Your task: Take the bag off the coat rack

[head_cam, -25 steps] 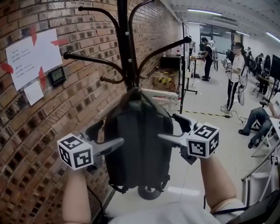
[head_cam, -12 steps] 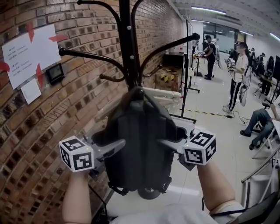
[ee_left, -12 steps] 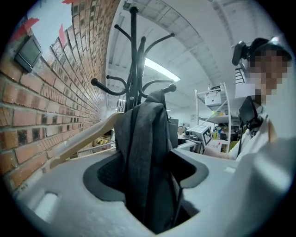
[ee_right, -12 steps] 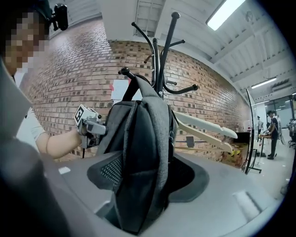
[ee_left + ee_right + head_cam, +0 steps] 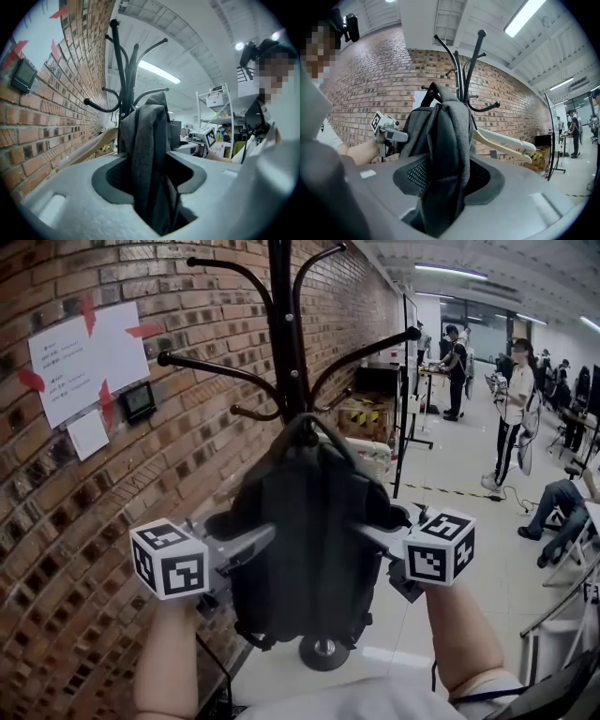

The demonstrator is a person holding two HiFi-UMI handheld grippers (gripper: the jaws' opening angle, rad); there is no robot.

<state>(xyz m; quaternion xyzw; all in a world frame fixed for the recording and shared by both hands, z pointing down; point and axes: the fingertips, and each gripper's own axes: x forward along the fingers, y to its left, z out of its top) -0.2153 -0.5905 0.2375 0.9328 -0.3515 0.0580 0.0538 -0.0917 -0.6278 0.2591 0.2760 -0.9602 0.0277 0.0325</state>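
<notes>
A dark grey backpack [image 5: 309, 540] hangs by its top loop from the black coat rack [image 5: 282, 334], against the pole. My left gripper [image 5: 264, 542] is at the bag's left side and my right gripper [image 5: 367, 536] at its right side, about mid-height. Seen from the left gripper view, a fold of the bag [image 5: 147, 136] stands pinched between the jaws of the left gripper [image 5: 151, 190], which are closing. The right gripper view shows the same: bag fabric [image 5: 443, 136] squeezed in the closing jaws of the right gripper [image 5: 440, 190].
A brick wall [image 5: 56, 549] runs close on the left, with taped papers [image 5: 84, 357] and a small device [image 5: 141, 401]. A pale wooden hanger [image 5: 501, 143] hangs on the rack behind the bag. The rack's round base [image 5: 323, 652] is on the floor. People [image 5: 516, 409] stand at the back right.
Both grippers have closed in from the bag's sides and their jaws have narrowed onto its fabric. The bag's bottom now sits a little higher, showing the rack's base.
</notes>
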